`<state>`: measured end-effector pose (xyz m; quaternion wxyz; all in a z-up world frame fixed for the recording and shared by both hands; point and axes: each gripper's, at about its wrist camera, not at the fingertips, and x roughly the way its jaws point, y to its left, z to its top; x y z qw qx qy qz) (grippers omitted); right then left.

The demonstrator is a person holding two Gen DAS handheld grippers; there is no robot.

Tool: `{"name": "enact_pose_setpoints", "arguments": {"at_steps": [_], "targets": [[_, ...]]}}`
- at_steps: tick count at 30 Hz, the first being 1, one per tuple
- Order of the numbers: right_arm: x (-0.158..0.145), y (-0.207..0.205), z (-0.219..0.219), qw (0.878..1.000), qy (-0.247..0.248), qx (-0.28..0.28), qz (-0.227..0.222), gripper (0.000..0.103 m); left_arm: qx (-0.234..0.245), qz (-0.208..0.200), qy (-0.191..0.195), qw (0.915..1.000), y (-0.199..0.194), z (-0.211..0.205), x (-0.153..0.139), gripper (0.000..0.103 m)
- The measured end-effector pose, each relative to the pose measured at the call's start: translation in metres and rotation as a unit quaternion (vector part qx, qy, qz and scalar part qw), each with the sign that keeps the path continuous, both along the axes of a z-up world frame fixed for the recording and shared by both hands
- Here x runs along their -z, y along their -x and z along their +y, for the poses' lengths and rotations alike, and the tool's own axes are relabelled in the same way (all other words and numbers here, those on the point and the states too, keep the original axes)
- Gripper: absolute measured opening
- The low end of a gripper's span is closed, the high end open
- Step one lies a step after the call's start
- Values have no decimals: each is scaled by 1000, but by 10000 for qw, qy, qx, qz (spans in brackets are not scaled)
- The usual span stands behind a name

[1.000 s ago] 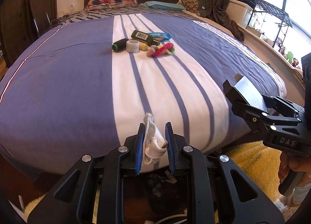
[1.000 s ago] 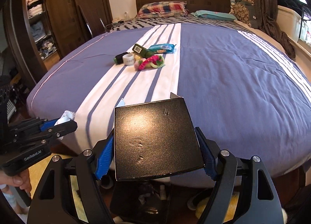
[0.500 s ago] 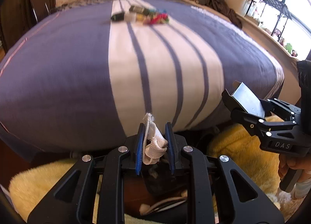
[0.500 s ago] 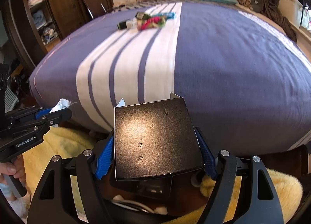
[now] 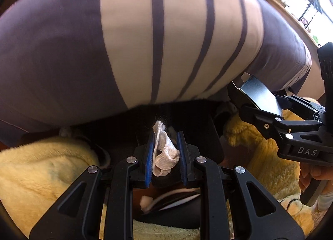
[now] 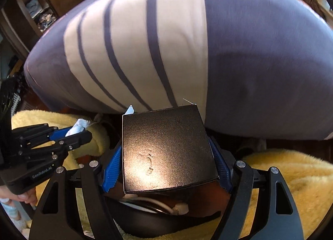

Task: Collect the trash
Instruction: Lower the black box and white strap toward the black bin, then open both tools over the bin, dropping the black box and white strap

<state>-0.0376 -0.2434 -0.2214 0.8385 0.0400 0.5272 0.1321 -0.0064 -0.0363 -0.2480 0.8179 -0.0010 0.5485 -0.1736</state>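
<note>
My left gripper [image 5: 165, 146] is shut on a crumpled white wad of tissue [image 5: 164, 152] and holds it low, in front of the bed's foot edge. It also shows in the right wrist view [image 6: 78, 132], with the tissue [image 6: 77, 128] poking out. My right gripper [image 6: 166, 152] is shut on a flat black box [image 6: 166, 148]. It also shows in the left wrist view [image 5: 252, 94], to the right of my left gripper. Below both grippers sits a dark bin [image 6: 166, 225] holding white scraps and a cord.
The striped purple and white bed [image 5: 145, 42] fills the view ahead and overhangs the floor. A yellow fluffy rug [image 5: 41, 177] lies on the floor on both sides of the bin. A wooden shelf unit [image 6: 37, 10] stands at the far left.
Both grippers have dropped and tilted down from over the bed to below its foot edge, still holding the tissue and the box. The items on the bed have left view.
</note>
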Motion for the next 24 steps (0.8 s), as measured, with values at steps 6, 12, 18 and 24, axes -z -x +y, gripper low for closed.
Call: {"name": "enact_pose_setpoints", "arguments": {"at_steps": [6, 12, 18, 24], "targets": [[30, -7, 0, 9988, -139, 80, 458, 76, 58, 534, 40, 9985, -6, -1, 33, 20], [48, -17, 1, 9961, -244, 168, 831, 77, 184, 914, 115, 9956, -10, -9, 55, 20], [56, -25, -3, 9943, -338, 225, 982, 81, 183, 1081, 118, 9939, -13, -12, 65, 34], [52, -30, -2, 9946, -303, 331, 937, 88, 113, 1034, 66, 9946, -17, -7, 61, 53]]}}
